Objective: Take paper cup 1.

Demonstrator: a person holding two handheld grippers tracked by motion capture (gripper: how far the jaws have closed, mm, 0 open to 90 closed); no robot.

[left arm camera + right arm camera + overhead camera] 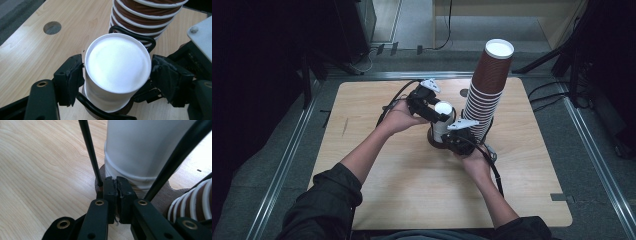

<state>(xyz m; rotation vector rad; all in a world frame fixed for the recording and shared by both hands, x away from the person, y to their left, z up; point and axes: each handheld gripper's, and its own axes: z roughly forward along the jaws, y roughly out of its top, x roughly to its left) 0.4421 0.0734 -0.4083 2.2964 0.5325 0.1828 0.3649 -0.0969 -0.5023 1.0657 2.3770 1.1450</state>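
A white paper cup [443, 108] [117, 62] stands upside down inside a black wire holder [135, 33] on a brown round base [172, 195], mid-table. My left gripper [435, 112] [117, 72] comes from the left, its pads pressed on both sides of the cup's upper end. A lower white cup rim [125, 173] shows beneath it. My right gripper [453, 140] [116, 187] is low at the base's near edge, jaws shut together with nothing visible between them, beside a wire upright [90, 150]. A tall stack of brown cups [487, 90] [147, 17] stands right behind the holder.
The wooden table [387, 200] has a round hole [52, 27] at the back. The brown stack leans to the right, close to both grippers. A metal frame and grey floor [272, 170] ring the table. Cables trail from both grippers.
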